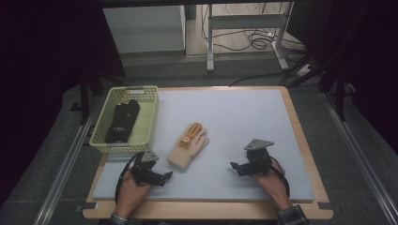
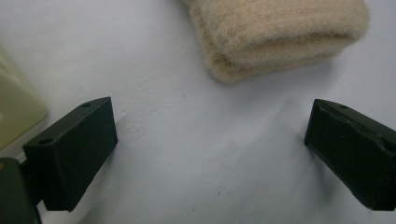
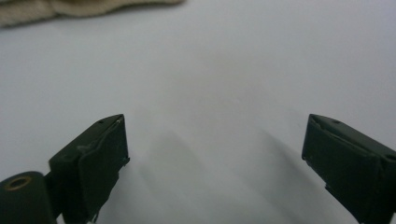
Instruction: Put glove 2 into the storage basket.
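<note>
Beige glove (image 1: 188,146) flat at centre of the high view on the pale tabletop (image 1: 244,122), nothing lying across it. Left tool (image 1: 167,176) lower left, jaws spread wide, empty, just short of the cuff. Right tool (image 1: 233,166) lower right, jaws wide, empty, well apart from glove. Yellow basket (image 1: 149,115) upper left, holding a black glove (image 1: 123,121).
</note>
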Demonstrator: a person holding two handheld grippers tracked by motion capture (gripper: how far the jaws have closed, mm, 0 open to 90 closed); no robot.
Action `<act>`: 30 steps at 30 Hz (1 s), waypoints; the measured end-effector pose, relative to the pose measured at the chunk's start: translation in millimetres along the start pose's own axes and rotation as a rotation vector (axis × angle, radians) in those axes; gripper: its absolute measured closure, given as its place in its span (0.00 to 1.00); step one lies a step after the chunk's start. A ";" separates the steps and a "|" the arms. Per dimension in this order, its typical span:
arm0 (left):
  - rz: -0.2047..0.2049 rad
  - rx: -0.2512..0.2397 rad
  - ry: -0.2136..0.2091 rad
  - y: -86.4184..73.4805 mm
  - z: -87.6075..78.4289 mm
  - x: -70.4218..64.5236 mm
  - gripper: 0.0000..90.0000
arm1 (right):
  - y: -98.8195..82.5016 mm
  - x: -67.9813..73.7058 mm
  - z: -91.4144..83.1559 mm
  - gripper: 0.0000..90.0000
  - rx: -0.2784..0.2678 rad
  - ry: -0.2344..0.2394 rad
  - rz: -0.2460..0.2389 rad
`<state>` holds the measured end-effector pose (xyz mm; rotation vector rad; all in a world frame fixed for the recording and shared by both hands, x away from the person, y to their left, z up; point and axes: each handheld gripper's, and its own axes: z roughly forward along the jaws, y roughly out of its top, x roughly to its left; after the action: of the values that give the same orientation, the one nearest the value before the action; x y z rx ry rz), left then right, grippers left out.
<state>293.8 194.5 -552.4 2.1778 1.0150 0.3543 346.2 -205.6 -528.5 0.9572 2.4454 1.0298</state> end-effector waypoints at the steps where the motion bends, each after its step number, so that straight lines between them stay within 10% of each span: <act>1: 0.000 0.000 0.000 0.0 0.0 0.0 0.03 | -1.6 -2.0 0.1 0.06 0.002 -0.005 0.004; 30: 0.008 0.017 -0.011 3.9 -1.9 -4.4 0.06 | -5.3 -4.9 3.8 0.05 0.031 -0.027 0.000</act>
<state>292.2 190.3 -548.1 2.1971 1.0076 0.3382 349.3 -209.8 -534.8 0.9746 2.4462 0.9752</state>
